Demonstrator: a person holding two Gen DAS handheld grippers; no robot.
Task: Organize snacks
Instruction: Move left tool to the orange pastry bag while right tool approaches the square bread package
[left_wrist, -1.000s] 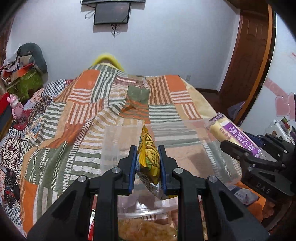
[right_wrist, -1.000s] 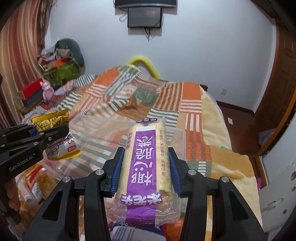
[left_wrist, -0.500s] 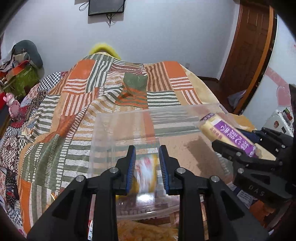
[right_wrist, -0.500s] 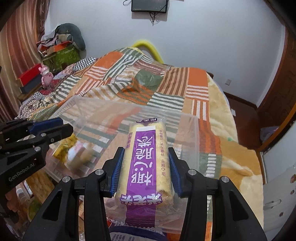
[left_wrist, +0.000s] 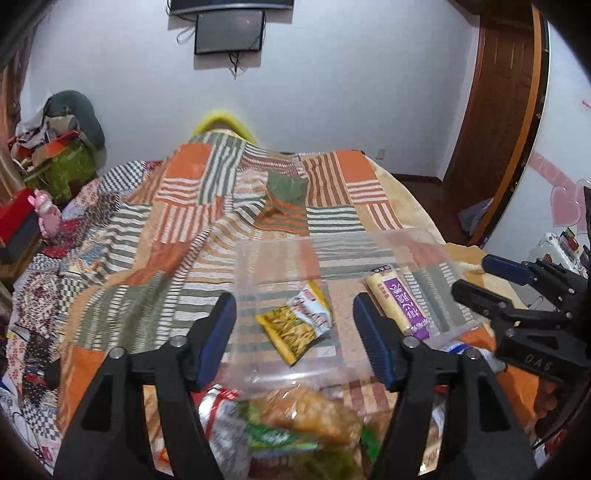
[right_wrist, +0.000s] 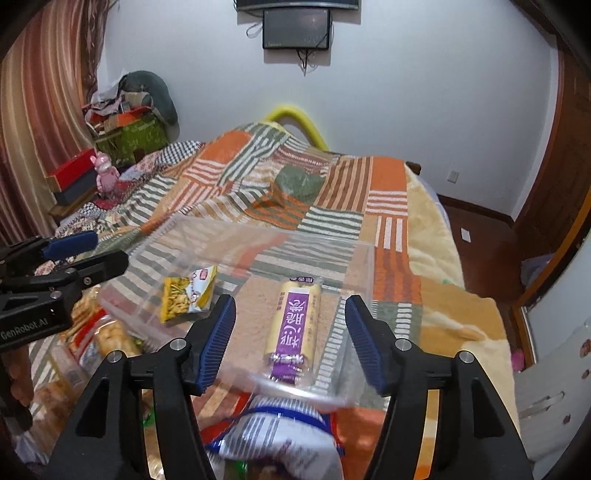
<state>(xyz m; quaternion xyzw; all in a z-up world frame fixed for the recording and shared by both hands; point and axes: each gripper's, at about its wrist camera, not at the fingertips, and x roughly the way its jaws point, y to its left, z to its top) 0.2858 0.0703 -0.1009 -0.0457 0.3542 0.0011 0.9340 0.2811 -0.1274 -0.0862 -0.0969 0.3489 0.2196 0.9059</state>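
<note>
Inside the clear bin (left_wrist: 424, 240) lie yellow packet (left_wrist: 295, 325) and purple bar (right_wrist: 293, 325): light, crinkly, slippery; pinch mid-body. Both tongs (left_wrist: 295, 336) (right_wrist: 290, 332) opening, empty.

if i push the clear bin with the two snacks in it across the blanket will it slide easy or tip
The clear bin looks thin-walled and holds only a yellow packet and a purple roll, so it is probably light. Its base looks wide and its walls low, so tipping seems unlikely. The blanket is soft and rumpled, so it may drag or bunch rather than let it glide.

Purple-labelled snack bar (right_wrist: 293, 325); striped patchwork quilt (right_wrist: 384, 192)
</note>
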